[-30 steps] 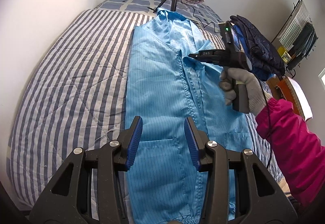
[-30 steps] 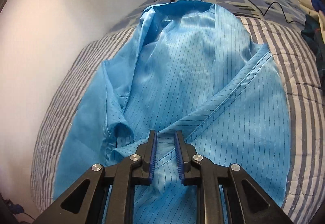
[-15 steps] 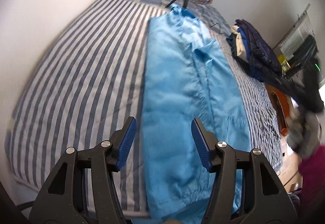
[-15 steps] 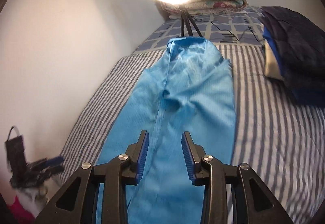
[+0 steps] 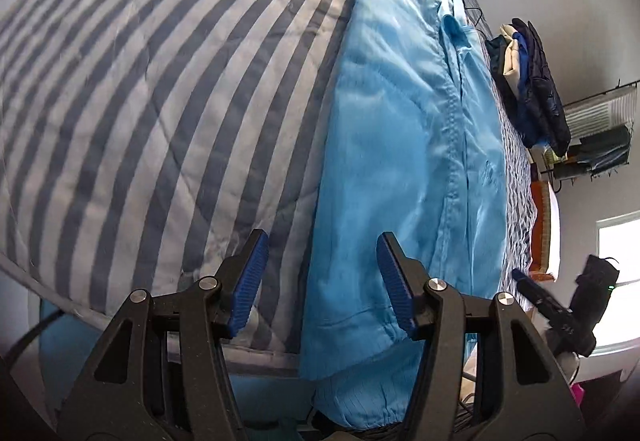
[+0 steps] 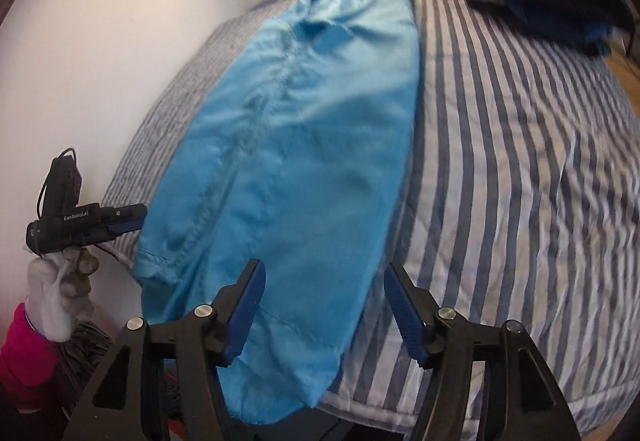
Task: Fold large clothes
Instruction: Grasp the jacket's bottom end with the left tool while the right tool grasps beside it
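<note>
Right wrist: "GenRobot.AI" on left tongs [image 6: 136, 219]

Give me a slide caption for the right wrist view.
Right gripper opening, empty, above the blue garment's hem on the striped bed.

Both tongs are black plastic with silver screws and ribbed blue pads. The left tongs [image 6: 120, 223] carry white lettering; a white glove [image 6: 52, 305] and pink sleeve [image 6: 22, 361] sit behind.

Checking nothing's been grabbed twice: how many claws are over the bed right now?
2. The left claw hangs above the blue garment's near-left hem, pads apart. The right claw is opening over its other near corner, nothing pinched between its pads.
</note>
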A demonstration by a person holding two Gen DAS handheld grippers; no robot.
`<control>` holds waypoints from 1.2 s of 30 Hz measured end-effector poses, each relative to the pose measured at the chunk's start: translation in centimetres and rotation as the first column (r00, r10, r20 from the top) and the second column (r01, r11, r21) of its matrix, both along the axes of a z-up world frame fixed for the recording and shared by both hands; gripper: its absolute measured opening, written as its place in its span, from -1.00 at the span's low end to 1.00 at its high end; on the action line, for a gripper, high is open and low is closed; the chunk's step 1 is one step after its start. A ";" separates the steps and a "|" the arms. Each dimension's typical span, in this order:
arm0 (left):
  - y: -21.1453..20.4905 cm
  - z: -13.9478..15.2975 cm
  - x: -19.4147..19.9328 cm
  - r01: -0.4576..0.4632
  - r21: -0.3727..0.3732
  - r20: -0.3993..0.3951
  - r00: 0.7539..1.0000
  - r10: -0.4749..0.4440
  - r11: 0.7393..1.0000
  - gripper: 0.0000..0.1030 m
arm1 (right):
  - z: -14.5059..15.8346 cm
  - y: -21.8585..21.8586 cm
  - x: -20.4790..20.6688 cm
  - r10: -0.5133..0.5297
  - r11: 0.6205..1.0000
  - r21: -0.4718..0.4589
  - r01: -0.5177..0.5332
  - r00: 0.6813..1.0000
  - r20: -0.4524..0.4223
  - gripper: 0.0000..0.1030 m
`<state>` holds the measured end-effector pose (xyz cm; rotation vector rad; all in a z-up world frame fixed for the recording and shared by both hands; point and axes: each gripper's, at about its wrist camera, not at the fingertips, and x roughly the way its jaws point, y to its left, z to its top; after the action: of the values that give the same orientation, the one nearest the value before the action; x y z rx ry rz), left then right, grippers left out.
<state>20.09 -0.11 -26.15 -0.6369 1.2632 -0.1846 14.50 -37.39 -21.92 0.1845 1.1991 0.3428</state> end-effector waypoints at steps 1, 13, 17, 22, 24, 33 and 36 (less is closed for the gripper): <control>-0.2 0.1 -0.2 0.002 0.003 0.010 1.000 -0.002 1.000 0.12 | -0.8 -0.4 -0.1 -0.011 1.000 0.015 0.011 0.999 -0.030 0.25; -3.1 -0.1 -0.8 0.119 0.066 0.024 0.992 -0.121 0.991 -0.86 | -3.9 0.5 -0.7 0.058 0.994 0.097 -0.044 0.988 -0.146 -0.89; -3.3 0.6 -1.2 0.117 0.092 0.057 0.991 -0.122 0.989 -0.89 | -2.9 -0.7 -1.0 0.028 0.999 0.041 -0.023 0.991 -0.130 -1.00; -3.9 0.4 -1.2 0.147 0.050 0.056 0.987 -0.150 0.988 -0.87 | -3.5 -0.6 -1.2 0.076 0.991 0.125 -0.056 0.985 -0.157 -0.81; -3.6 0.1 -1.3 0.154 0.028 0.046 0.987 -0.155 0.988 -0.62 | -3.2 -0.5 -1.3 0.080 0.990 0.130 -0.059 0.984 -0.160 -0.36; -4.0 -0.4 -2.3 0.195 -0.026 0.034 0.980 -0.194 0.980 -0.83 | -4.9 -2.2 -2.5 0.096 0.958 0.284 -0.030 0.971 -0.220 -0.32; -4.1 0.2 -2.3 0.193 -0.027 0.056 0.980 -0.191 0.981 -0.90 | -4.6 -2.2 -2.4 0.106 0.954 0.298 -0.042 0.974 -0.202 -0.77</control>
<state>17.75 -4.18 -25.95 -0.5339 1.2719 -0.3809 12.12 -39.64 -26.56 0.4434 1.3689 0.5783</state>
